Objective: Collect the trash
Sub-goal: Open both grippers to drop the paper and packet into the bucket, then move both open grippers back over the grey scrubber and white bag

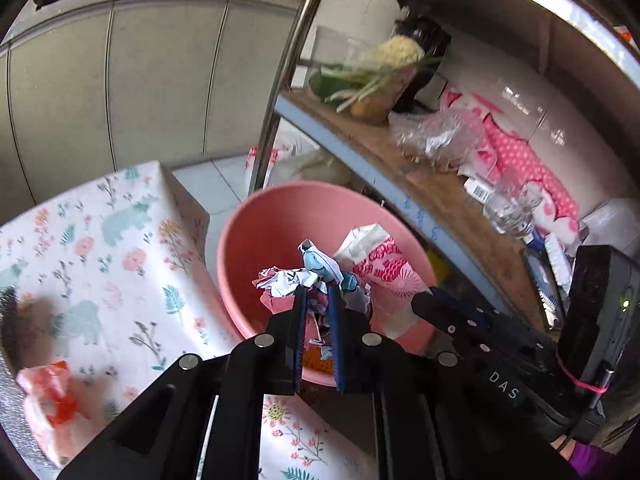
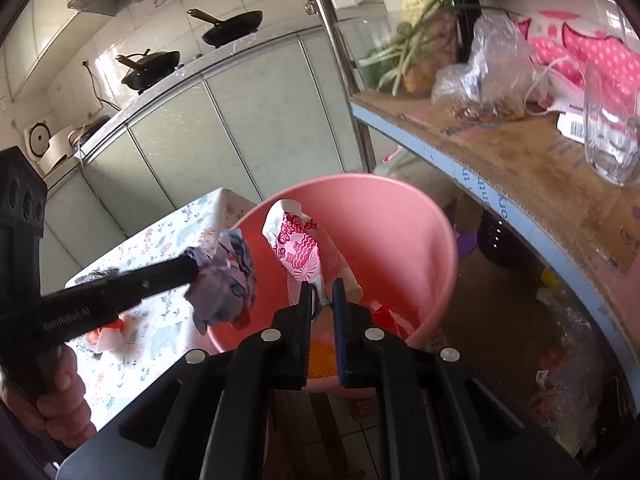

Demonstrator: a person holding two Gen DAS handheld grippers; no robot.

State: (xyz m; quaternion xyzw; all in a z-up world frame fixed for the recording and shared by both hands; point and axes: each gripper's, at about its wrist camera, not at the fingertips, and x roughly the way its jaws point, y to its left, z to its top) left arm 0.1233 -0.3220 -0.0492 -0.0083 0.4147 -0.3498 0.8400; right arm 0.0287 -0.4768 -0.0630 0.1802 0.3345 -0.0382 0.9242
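A: What's the left gripper (image 1: 318, 294) got?

B: It's clenched on a crumpled paper wad (image 1: 304, 276), held over the rim of the pink bin (image 1: 256, 216).

A: And the right gripper (image 2: 322, 290)?

B: Clamped on the lower end of a white wrapper with a pink print (image 2: 298, 248), which stands up inside the bin. There's something orange at the bottom. Another scrap, white and red (image 1: 48, 396), lies on the flowered tablecloth (image 1: 100, 240) beside the bin.

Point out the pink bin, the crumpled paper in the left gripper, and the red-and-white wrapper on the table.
pink bin (image 2: 400, 216), right wrist view, inner wall
crumpled paper (image 1: 288, 280), left wrist view, white fold
red-and-white wrapper (image 1: 52, 404), left wrist view, its middle
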